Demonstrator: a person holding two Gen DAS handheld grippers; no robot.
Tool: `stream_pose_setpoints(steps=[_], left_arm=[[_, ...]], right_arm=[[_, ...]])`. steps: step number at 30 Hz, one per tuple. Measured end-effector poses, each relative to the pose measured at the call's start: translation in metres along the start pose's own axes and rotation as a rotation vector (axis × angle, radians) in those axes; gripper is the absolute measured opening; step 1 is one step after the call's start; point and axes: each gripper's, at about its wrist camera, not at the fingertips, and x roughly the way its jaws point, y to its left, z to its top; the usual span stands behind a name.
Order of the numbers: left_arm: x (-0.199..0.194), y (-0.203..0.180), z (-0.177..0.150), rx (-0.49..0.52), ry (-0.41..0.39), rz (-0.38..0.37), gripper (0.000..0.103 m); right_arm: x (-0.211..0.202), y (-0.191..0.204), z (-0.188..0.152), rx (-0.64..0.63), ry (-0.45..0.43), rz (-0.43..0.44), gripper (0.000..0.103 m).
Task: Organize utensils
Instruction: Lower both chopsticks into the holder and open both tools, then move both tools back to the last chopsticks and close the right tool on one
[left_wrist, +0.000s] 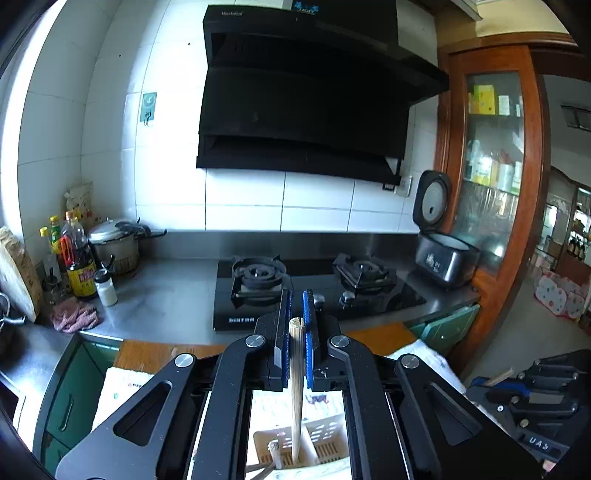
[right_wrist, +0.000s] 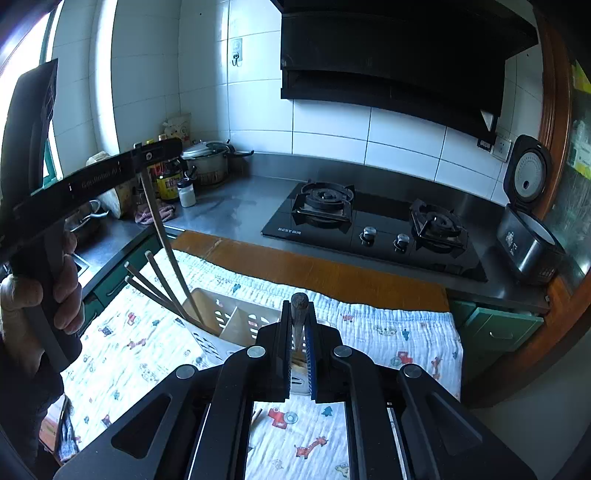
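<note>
We are mid-sort here, with both tools loaded. The left gripper (left_wrist: 297, 325) has its fingers pinching a pale chopstick (left_wrist: 296, 387), which hangs down with its lower end inside the utensil caddy (left_wrist: 325, 439), in the left compartment as the right wrist view shows it. So that one looks nearly delivered; we judge it only needs letting go.

In that same compartment we count at least 3 more chopsticks (right_wrist: 155, 291) leaning out over the caddy's left rim, so part of the job is already done. One of them may be the stick the left gripper holds; we cannot separate them cleanly.

The right gripper (right_wrist: 298, 325) has its fingers pressed onto a dark wooden handle (right_wrist: 299, 306), its rounded end poking up between them, just this side of the caddy. What sits at the handle's lower end is hidden by the fingers, so we cannot say which utensil it is. It is not yet in the caddy, and the compartment right of the divider looks empty.

Below the caddy, on the printed cloth (right_wrist: 388, 332) that covers the counter, a short brown stick end (right_wrist: 256, 415) peeks out between the gripper arms, possibly 1 more piece to collect.

So: the left chopstick to release, the right utensil to place, and perhaps that stray piece to pick up.
</note>
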Motion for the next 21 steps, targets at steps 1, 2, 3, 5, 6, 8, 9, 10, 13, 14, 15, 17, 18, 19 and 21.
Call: stream_pose_setpoints(steps=[1,2,3,5,6,8,9,10,13,14,15,17,18,19,21], left_arm=[[0.002,0.001,-0.003,-0.002,0.009,0.001,0.005],[0.003,0.003,-0.007,-0.001,0.018,0.005,0.005],[0.005,0.003,-0.009,0.000,0.030,-0.003,0.005],[0.008,0.005,-0.015,-0.001,0.049,-0.006,0.005],[0.009,0.006,-0.017,-0.003,0.058,-0.011,0.005],[0.011,0.007,-0.020,-0.004,0.071,-0.010,0.005],[0.011,0.007,-0.021,-0.001,0.075,-0.005,0.005],[0.011,0.007,-0.023,0.002,0.075,0.003,0.007],[0.009,0.005,-0.025,0.010,0.075,-0.007,0.009],[0.008,0.004,-0.025,0.012,0.074,-0.014,0.010],[0.005,0.004,-0.024,0.013,0.070,-0.020,0.013],[0.000,0.003,-0.023,0.013,0.064,-0.013,0.022],[-0.005,0.003,-0.023,0.010,0.060,-0.024,0.023],[-0.010,0.003,-0.023,0.008,0.055,-0.021,0.024],[-0.022,0.005,-0.025,0.004,0.046,-0.033,0.029]], right_arm=[[0.003,0.001,0.000,0.001,0.008,0.001,0.007],[0.006,0.000,-0.001,0.006,0.017,0.003,0.007],[0.009,0.001,-0.002,0.007,0.023,0.000,0.007],[0.014,0.002,-0.004,0.005,0.035,-0.003,0.007],[0.016,0.002,-0.005,0.007,0.039,-0.004,0.007],[0.021,0.002,-0.007,0.011,0.048,0.000,0.007],[0.022,0.002,-0.008,0.013,0.049,0.002,0.007],[0.024,0.002,-0.008,0.016,0.052,0.000,0.007],[0.026,0.001,-0.010,0.019,0.052,-0.003,0.007],[0.026,0.000,-0.010,0.023,0.051,-0.003,0.007],[0.025,0.001,-0.011,0.025,0.049,0.002,0.009],[0.023,-0.001,-0.011,0.030,0.042,-0.002,0.010],[0.020,-0.001,-0.011,0.028,0.037,-0.006,0.010],[0.018,-0.001,-0.011,0.026,0.031,-0.009,0.010],[0.008,-0.001,-0.011,0.024,0.006,-0.016,0.016]])
